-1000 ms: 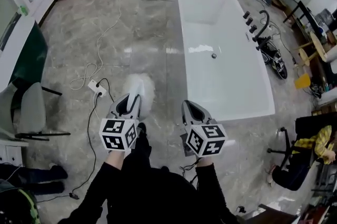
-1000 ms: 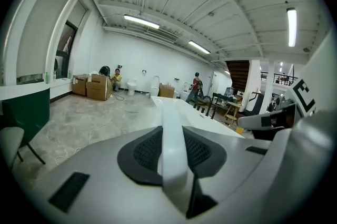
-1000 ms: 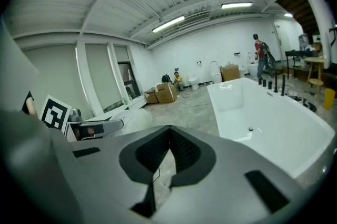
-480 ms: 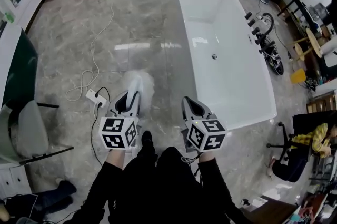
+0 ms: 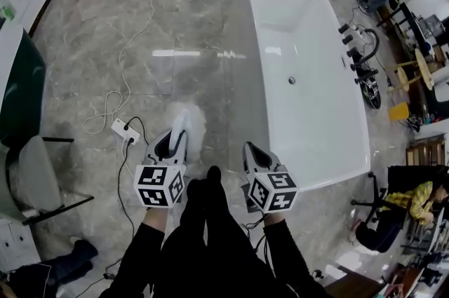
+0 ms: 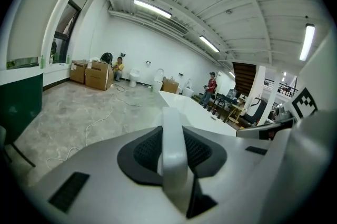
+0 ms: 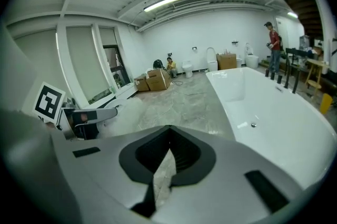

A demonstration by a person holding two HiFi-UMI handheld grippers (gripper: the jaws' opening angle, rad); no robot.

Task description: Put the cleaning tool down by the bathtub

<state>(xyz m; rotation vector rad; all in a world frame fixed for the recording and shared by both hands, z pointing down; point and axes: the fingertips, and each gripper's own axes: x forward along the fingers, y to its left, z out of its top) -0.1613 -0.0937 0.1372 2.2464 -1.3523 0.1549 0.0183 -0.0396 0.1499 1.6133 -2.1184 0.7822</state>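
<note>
Nearing the bathtub [image 5: 261,58] with the duster [image 5: 197,125]
Both had drawn closer to its near corner; left tool [image 5: 180,120] clamped the duster's handle, right tool [image 5: 249,147] was closed, empty.

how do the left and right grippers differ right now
The left gripper is shut on the white handle of the cleaning tool, fluffy head ahead of it; the right gripper's fingers are together on nothing. The left gripper is over open floor, the right gripper closer to the bathtub. Both point forward, side by side, each with a marker cube.
</note>
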